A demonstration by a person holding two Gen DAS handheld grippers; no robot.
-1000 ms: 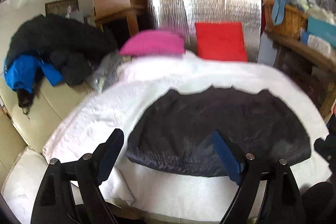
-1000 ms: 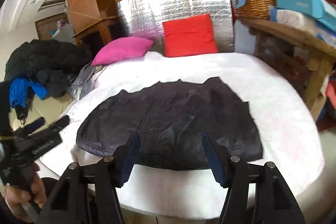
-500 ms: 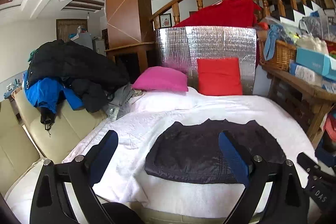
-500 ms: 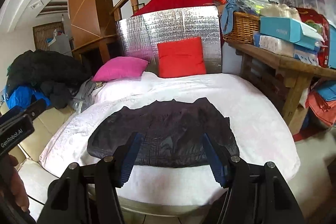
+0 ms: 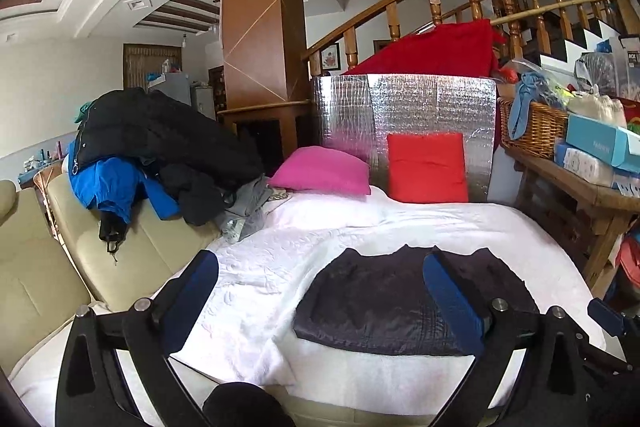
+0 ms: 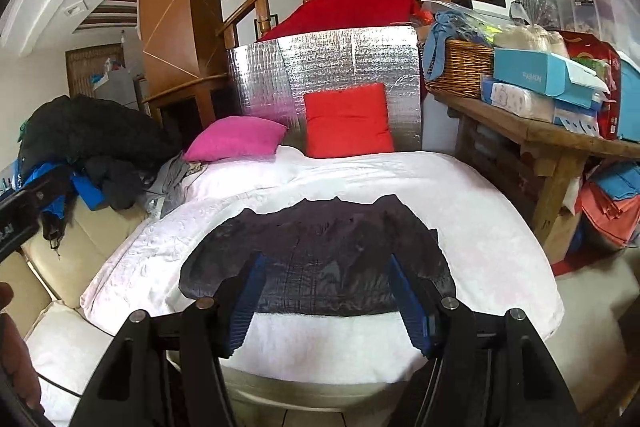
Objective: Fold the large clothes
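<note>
The left gripper [image 5: 320,279] stands with its blue-padded jaws spread wide, having just been opening further, and nothing lies between them. Ahead of it and a little to its right, the dark folded garment [image 5: 404,311] lies flat on the white blanket [image 5: 248,275]; the gripper's right finger overlaps the garment only in the line of sight, with the cloth well beyond the tips. Off to this gripper's left a pile of black and blue coats [image 5: 148,147] sits heaped on the cream sofa [image 5: 52,267].

The right gripper [image 6: 326,291] is also parted — a narrower gap than the left one's — and empty. The same dark folded garment [image 6: 320,255] lies straight ahead of it, seen between and beyond its two fingers, apart from the pads. Farther ahead, past the garment, a pink cushion [image 6: 234,139] and a red cushion [image 6: 348,123] lean at the far edge of the white blanket [image 6: 480,227], the red one against a silver foil panel [image 6: 320,67]. To this gripper's right a wooden bench [image 6: 540,135] carries a wicker basket [image 6: 456,67] and blue boxes. At its far left the body of the other gripper and part of a person's hand [image 6: 12,355] show at the frame edge
</note>
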